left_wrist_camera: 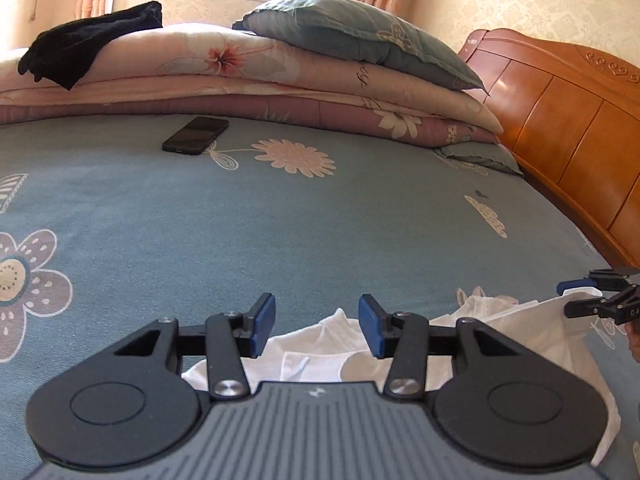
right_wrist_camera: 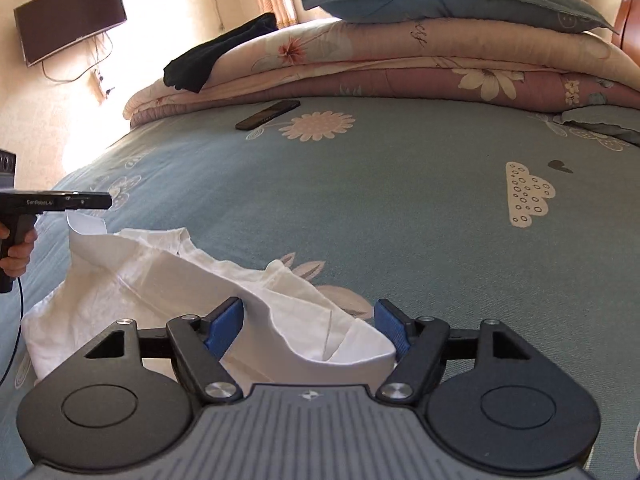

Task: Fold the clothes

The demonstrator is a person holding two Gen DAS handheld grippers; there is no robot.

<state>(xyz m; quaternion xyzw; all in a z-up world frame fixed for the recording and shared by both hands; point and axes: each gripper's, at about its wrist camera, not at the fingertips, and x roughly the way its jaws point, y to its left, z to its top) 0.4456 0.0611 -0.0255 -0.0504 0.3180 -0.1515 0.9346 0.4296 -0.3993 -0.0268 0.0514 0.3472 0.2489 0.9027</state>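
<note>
A crumpled white garment [left_wrist_camera: 320, 360] lies on the blue flowered bedspread [left_wrist_camera: 280, 220], near its front edge. My left gripper [left_wrist_camera: 317, 326] hovers just over the garment, jaws apart, with nothing pinched between the blue pads. In the right wrist view the same white garment [right_wrist_camera: 160, 280] spreads to the left, and a fold of it sits between the widely spread jaws of my right gripper [right_wrist_camera: 310, 328], whose pads do not press it. The right gripper [left_wrist_camera: 570, 300] shows at the right edge of the left wrist view. The left gripper [right_wrist_camera: 104, 202] shows at the left edge of the right wrist view, held by a hand [right_wrist_camera: 16, 252].
A dark phone [left_wrist_camera: 196, 135] lies mid-bed. Behind it are stacked floral quilts [left_wrist_camera: 280, 80] topped by a blue pillow [left_wrist_camera: 360, 36] and a black garment [left_wrist_camera: 88, 44]. A wooden headboard [left_wrist_camera: 560, 120] runs along the right. A wall TV [right_wrist_camera: 70, 16] hangs at the left.
</note>
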